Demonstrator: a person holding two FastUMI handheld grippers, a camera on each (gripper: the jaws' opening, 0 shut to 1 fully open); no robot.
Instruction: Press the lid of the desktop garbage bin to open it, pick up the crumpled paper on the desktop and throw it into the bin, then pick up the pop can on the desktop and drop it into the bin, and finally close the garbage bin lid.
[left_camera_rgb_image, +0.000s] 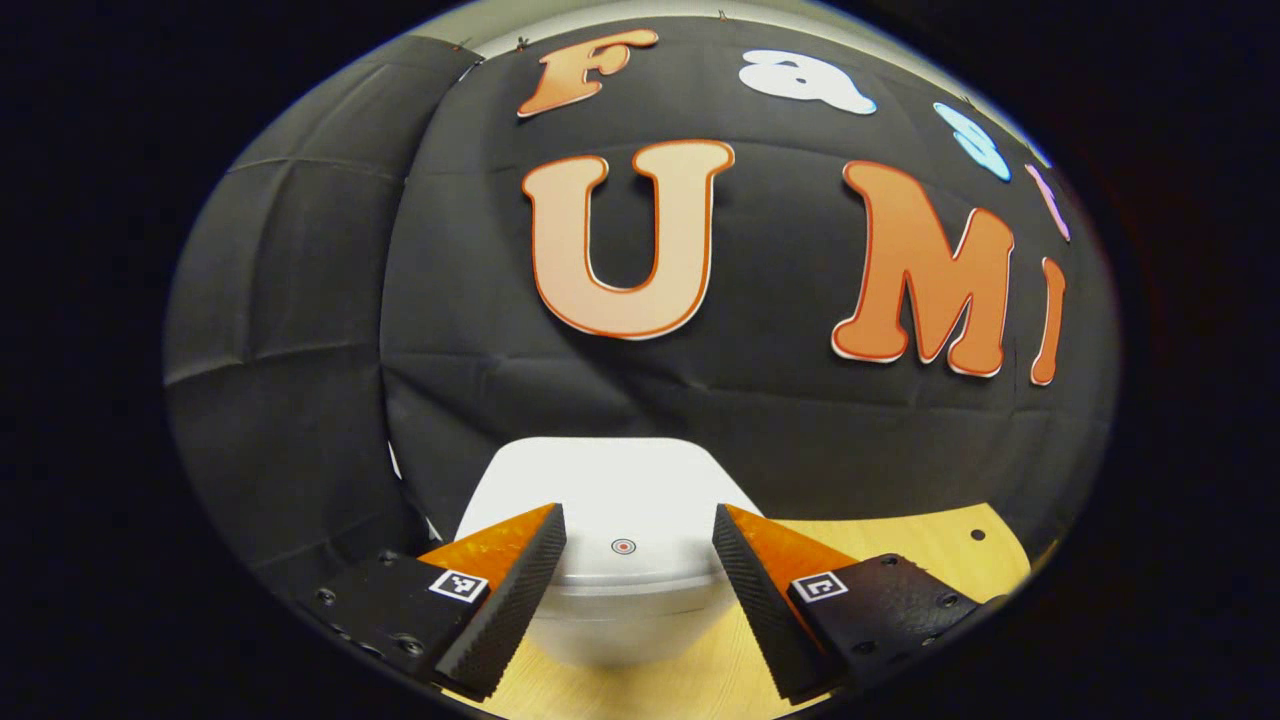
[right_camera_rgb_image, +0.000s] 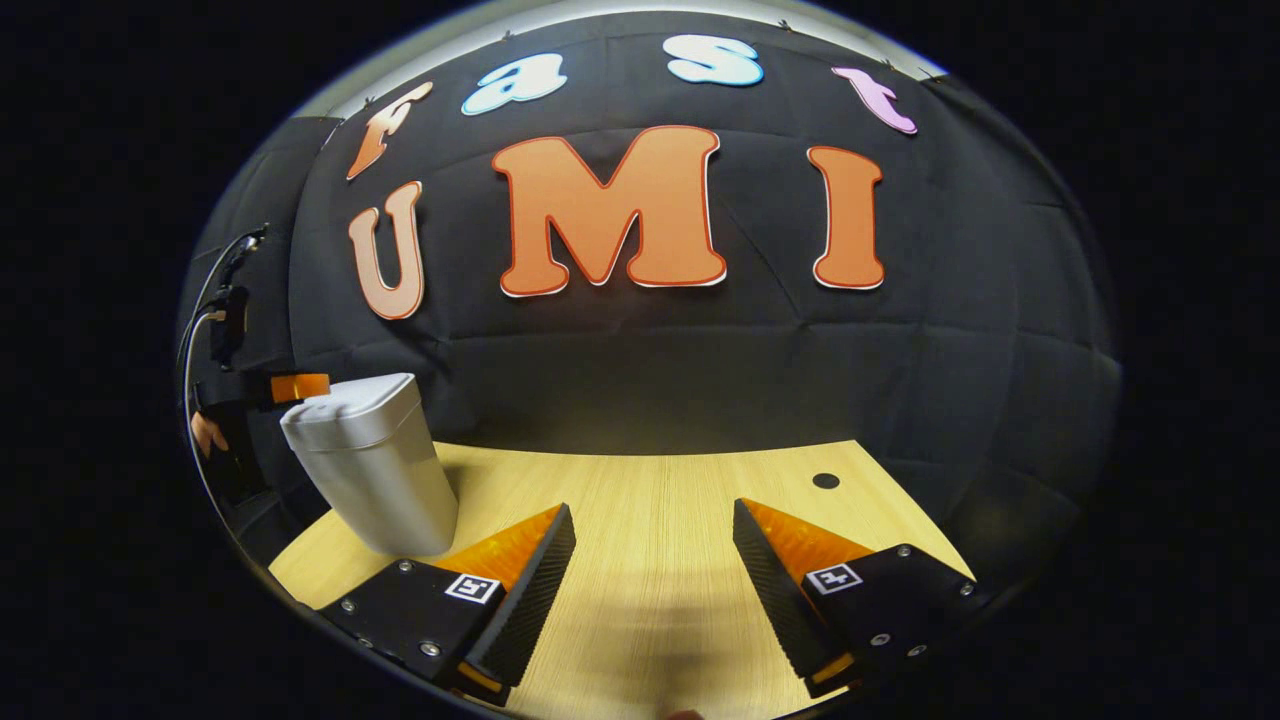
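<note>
Desktop first: pale wood, running out to the black cloth wall, with a small dark hole at about one o'clock from my right gripper. I see no crumpled paper and no pop can on the stretch of wood these views give me, so I cannot tell where they lie.

Next down in size is the garbage bin, white, standing upright on the wood at ten o'clock in the right gripper view. In the left gripper view it sits dead ahead at twelve o'clock, its lid shut and flat, a small red ring mark near the front edge, right between my fingers.

My left gripper hangs just over that lid, jaws spread wide with nothing in them, one finger to each side of the mark. My right gripper floats above bare wood, jaws equally wide and empty.

Risks, as I judge them: with the left jaws this far apart, a push down could straddle the mark and land on neither finger, so the latch never trips. A press off-centre or angled forward could tip or slide a light bin toward the wall. And my right side may grope for things it cannot yet find.
</note>
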